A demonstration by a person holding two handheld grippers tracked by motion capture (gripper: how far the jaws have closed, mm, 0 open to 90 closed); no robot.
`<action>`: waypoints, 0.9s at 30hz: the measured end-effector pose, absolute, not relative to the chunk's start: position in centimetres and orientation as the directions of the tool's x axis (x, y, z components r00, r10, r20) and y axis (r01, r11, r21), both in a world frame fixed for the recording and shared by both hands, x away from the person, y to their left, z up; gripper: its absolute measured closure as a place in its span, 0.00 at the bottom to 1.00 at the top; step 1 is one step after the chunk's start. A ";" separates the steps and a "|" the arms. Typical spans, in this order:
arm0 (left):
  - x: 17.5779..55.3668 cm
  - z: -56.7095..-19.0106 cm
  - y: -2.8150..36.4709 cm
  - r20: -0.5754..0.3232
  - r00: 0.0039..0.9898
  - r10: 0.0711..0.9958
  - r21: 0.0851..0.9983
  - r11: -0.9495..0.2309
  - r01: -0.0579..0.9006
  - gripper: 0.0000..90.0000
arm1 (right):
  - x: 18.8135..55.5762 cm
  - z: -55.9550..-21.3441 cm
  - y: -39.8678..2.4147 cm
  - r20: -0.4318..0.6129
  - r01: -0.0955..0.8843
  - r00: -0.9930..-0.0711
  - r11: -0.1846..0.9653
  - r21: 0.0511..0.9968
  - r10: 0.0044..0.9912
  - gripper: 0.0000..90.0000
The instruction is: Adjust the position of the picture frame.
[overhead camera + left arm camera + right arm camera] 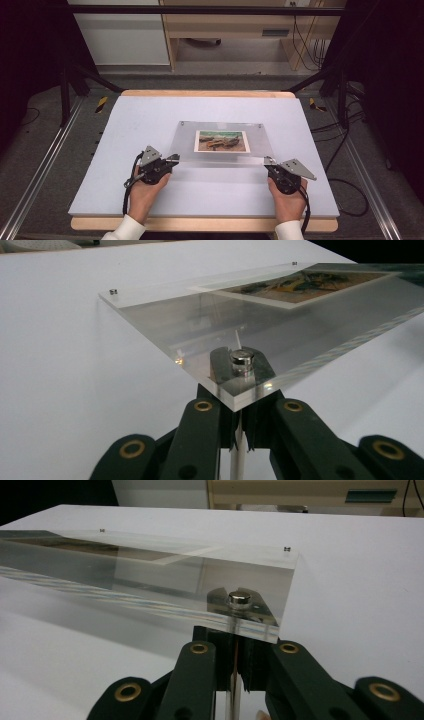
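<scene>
Got my left gripper (172, 160) and right gripper (267, 161) clamped on the acrylic sheet's (220, 157) near corners; stiff, slick, probably scratch-prone.

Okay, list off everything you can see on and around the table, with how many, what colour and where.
Acrylic sheet: one, clear, middle of the table, each near corner gripped by a gripper.
Picture: one, brown and teal with a white border, at the sheet's centre.
Magnets: four, silver, one at each sheet corner.
Table: one, white top on a wood base, centre of the high view.
Cabinet: one, light wood, on the floor beyond the table.
Cables: several, black, on the floor at the right.
Left gripper: one, black, shut on the sheet's near-left corner.
Right gripper: one, black, shut on the near-right corner.
Hands: two, white sleeves, at the bottom edge.
</scene>
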State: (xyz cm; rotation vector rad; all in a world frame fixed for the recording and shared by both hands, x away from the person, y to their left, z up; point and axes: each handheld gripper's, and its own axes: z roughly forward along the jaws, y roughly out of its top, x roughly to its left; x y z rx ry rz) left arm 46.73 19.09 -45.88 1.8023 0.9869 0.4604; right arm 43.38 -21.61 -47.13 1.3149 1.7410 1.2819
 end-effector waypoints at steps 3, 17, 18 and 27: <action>46.5 -45.9 19.6 -0.120 0.587 0.800 0.891 -0.174 0.419 0.93 | 43.4 -47.1 -21.2 0.079 0.354 -0.343 0.051 0.934 0.936 0.95; 46.3 -47.2 19.8 -0.135 0.588 0.798 0.866 -0.193 0.461 0.93 | 43.5 -48.1 -20.9 0.110 0.405 -0.350 0.044 0.913 0.930 0.94; 46.3 -47.2 19.7 -0.133 0.588 0.798 0.866 -0.195 0.461 0.93 | 43.5 -48.2 -21.0 0.116 0.412 -0.348 0.040 0.910 0.930 0.94; 46.3 -47.6 19.7 -0.127 0.592 0.796 0.858 -0.211 0.468 0.93 | 43.6 -48.4 -21.1 0.125 0.440 -0.352 0.046 0.897 0.928 0.94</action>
